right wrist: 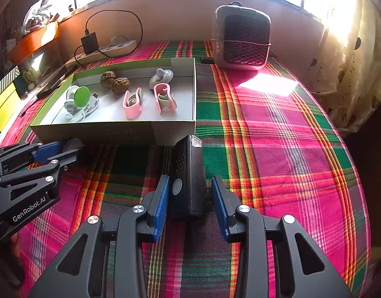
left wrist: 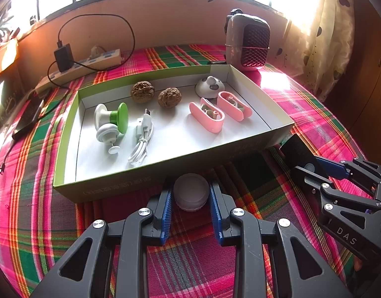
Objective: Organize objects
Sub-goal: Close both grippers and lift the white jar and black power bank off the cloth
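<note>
Round white lid-like piece [left wrist: 191,195] sits directly between the blue pads of the left claw [left wrist: 191,198], which pinch it from both sides on the plaid-covered surface [left wrist: 314,124]. Just beyond that claw's tips stands the green-rimmed open box [left wrist: 165,166], holding two walnuts [left wrist: 155,94], two pink clips [left wrist: 220,111], a coiled white cable [left wrist: 143,136] and a green-and-white gadget [left wrist: 113,121]. Black rectangular device [right wrist: 189,178] lies lengthwise between the fingers of the right claw [right wrist: 190,198]; the left pad touches it, while a narrow gap shows at the right pad, so the jaws stand spread around it. Its far end reaches the box's near corner. A grey heater [right wrist: 242,37] stands well beyond, toward the wall.
</note>
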Action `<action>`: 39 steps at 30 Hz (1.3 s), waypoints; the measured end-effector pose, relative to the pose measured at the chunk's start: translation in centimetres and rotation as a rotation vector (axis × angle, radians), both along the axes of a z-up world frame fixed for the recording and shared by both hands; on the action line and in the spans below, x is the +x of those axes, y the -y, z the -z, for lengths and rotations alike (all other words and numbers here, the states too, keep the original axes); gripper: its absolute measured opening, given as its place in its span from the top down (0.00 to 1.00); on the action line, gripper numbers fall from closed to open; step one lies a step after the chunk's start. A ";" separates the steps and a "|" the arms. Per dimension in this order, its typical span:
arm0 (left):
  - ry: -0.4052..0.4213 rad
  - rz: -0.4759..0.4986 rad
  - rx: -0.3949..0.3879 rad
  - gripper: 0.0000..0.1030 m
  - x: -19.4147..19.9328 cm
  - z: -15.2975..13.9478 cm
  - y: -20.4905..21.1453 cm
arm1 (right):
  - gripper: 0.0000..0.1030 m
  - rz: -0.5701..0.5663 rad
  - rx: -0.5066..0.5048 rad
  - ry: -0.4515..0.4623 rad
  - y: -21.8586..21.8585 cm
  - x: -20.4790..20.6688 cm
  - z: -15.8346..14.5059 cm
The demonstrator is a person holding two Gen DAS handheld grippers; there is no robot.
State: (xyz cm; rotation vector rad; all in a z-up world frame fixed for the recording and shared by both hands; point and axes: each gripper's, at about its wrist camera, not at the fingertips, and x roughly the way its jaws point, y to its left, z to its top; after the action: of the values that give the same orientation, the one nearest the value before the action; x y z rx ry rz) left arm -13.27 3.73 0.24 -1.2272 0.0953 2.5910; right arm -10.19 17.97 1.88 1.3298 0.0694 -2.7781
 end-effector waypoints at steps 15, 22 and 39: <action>0.000 -0.001 0.003 0.75 0.0 -0.1 0.2 | 0.66 0.003 0.012 -0.003 0.2 0.0 -0.1; 0.001 -0.005 0.006 0.76 0.0 -0.1 0.0 | 0.71 -0.001 0.013 -0.005 0.4 0.1 -0.1; -0.002 -0.007 -0.006 0.76 0.3 -0.1 0.1 | 0.71 0.007 0.012 -0.005 0.4 0.1 -0.1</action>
State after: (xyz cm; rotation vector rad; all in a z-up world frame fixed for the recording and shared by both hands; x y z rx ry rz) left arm -12.98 3.66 0.34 -1.2292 0.0995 2.5997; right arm -10.05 17.60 1.98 1.3282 0.0821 -2.7915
